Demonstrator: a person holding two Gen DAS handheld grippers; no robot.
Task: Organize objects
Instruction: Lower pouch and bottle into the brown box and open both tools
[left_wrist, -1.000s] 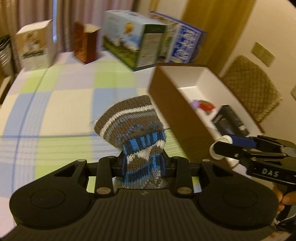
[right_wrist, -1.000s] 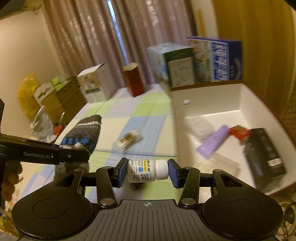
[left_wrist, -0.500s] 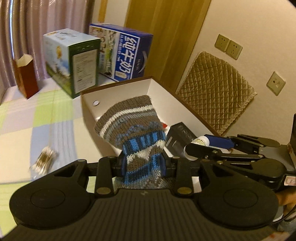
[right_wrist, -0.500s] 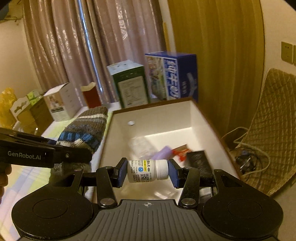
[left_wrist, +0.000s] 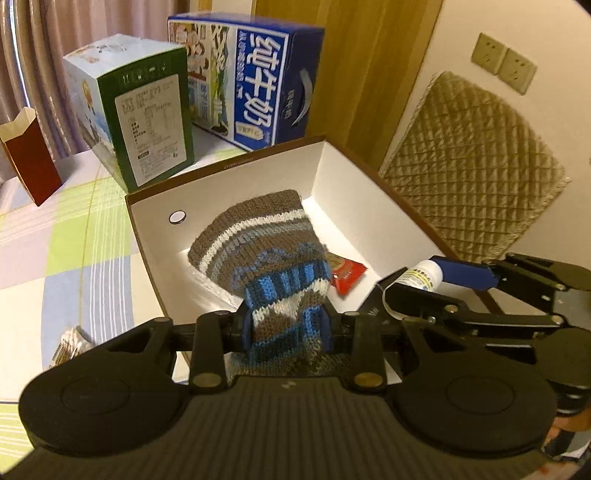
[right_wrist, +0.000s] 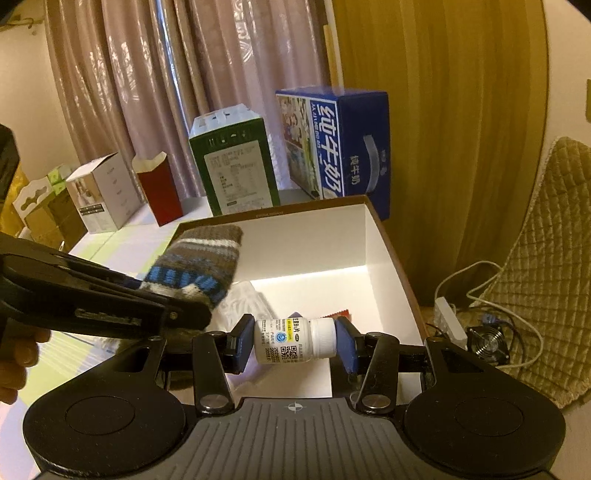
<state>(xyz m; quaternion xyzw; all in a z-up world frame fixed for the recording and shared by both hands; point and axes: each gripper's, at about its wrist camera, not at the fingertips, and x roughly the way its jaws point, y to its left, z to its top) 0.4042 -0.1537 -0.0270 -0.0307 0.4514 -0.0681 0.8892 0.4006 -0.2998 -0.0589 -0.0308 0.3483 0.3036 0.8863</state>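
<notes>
Two grippers: both are hanging loaded over the open white box (left_wrist: 373, 206).
Left wrist view, left gripper (left_wrist: 284, 328): its pads are pinching the striped knit sock (left_wrist: 262, 251), which is sticking up above the box's inside.
Left wrist view, box contents: a red packet (left_wrist: 347, 275) is lying on the floor of the box.
Right wrist view, right gripper (right_wrist: 293, 341): its pads are clamping the white pill bottle (right_wrist: 295, 341) sideways, cap to the right, over the near part of the box.
Right wrist view, background: green carton (right_wrist: 236, 166) and blue milk carton (right_wrist: 332, 147) are standing just behind the box.

Sock (left_wrist: 266, 258) hem behind fingers (hidden)
</notes>
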